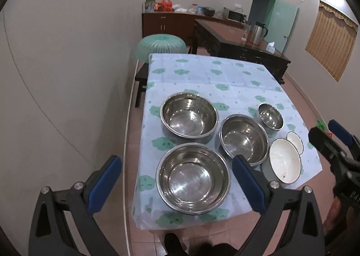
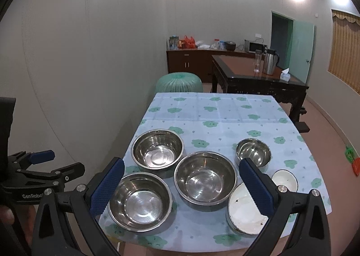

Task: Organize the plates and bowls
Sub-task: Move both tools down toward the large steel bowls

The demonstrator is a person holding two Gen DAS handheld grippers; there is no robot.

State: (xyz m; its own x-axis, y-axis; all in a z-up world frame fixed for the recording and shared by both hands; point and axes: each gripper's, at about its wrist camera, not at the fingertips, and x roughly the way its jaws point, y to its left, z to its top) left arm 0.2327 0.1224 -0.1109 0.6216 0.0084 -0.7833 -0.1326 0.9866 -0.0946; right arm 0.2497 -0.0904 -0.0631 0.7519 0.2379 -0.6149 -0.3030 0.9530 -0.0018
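Note:
Several steel bowls stand on the table: a big near one [image 1: 193, 179] [image 2: 140, 202], a big far one [image 1: 189, 117] [image 2: 157, 151], a medium one [image 1: 244, 139] [image 2: 205, 177] and a small one [image 1: 270, 116] [image 2: 253, 152]. A large white bowl [image 1: 285, 163] [image 2: 244, 211] and a small white bowl [image 1: 295, 141] [image 2: 285, 180] stand at the right. My left gripper [image 1: 177, 184] is open and empty above the near edge. My right gripper [image 2: 182, 188] is open and empty, also above the near edge.
The table has a cloud-print cloth [image 1: 202, 71] [image 2: 213, 116] with bare room at the far half. A green stool [image 1: 161, 48] stands behind it beside the left wall. A dark wooden table [image 2: 258, 78] with a kettle stands further back.

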